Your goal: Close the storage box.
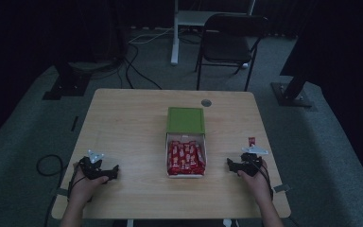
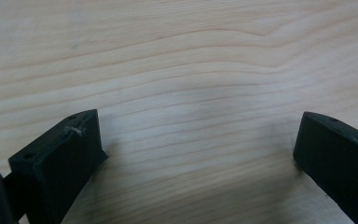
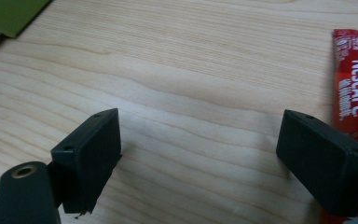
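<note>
A: Where do the two grippers sit?

B: The left gripper rests near the table's front left corner, held in the person's left hand. The right gripper rests near the front right, held in the right hand. Both have their jaws spread wide apart, with bare wood between them and nothing held.

A: And the sachets?

B: A white tray full of red sachets lies in the middle of the table, between the two grippers and well apart from each. Its green sleeve lies against the tray's far end, covering that part. One loose red sachet lies just beyond the right gripper; in the right gripper view the same sachet reads Nescafe and runs along the outer side of the right-hand jaw, its lower end passing behind that jaw.

A: How much open room is there?

B: Plenty on the left: open wood stretches from the left gripper to the tray and back to the far edge. On the right the strip between tray and table edge is narrower, and the loose sachet lies near that edge. The left gripper view has plain wood grain between the jaws. A corner of the green sleeve shows at the top left of the right gripper view.

A: Anything at the far edge?

B: A round grey grommet near it, just beyond the sleeve.
</note>
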A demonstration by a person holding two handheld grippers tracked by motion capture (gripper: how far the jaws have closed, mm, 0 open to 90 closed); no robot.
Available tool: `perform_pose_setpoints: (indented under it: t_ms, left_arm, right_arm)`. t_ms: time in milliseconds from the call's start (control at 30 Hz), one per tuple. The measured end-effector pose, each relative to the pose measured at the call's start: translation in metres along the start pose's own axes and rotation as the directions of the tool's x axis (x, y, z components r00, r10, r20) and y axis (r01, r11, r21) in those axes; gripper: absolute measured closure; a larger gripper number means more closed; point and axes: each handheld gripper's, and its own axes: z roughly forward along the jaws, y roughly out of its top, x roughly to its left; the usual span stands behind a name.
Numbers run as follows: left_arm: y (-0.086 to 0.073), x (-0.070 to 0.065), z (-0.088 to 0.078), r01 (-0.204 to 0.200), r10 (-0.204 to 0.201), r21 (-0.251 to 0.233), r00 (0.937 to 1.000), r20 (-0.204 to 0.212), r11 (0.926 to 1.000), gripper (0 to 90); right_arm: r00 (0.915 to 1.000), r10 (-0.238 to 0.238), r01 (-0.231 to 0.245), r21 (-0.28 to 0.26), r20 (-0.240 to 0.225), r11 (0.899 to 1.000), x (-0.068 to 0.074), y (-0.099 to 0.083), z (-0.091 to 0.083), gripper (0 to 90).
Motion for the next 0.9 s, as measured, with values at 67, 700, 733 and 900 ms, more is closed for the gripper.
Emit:
perform_pose_setpoints:
  t_ms: [67, 700, 733, 900]
  left_arm:
    - [0.001, -0.003, 0.000, -0.026, 0.026, -0.006, 0.9996, 0.013, 0.9997, 2.0]
    - [0.027, -0.053, -0.026, -0.160, 0.174, -0.108, 0.9757, 0.133, 0.9812, 2.0]
    - [0.030, -0.059, -0.029, -0.166, 0.183, -0.121, 0.9716, 0.150, 0.9787, 1.9]
    - [0.036, -0.072, -0.034, -0.176, 0.206, -0.153, 0.9568, 0.205, 0.9724, 2.0]
  right_arm:
    - [1.0000, -0.004, 0.004, -0.001, -0.001, 1.000, 0.001, 0.001, -0.001, 13.4]
    - [0.9943, -0.028, 0.015, -0.123, -0.103, 0.992, 0.018, 0.021, -0.027, 13.4]
    - [0.9927, -0.034, 0.018, -0.135, -0.116, 0.991, 0.020, 0.024, -0.032, 13.4]
    - [0.9890, -0.049, 0.025, -0.168, -0.140, 0.985, 0.027, 0.030, -0.044, 13.4]
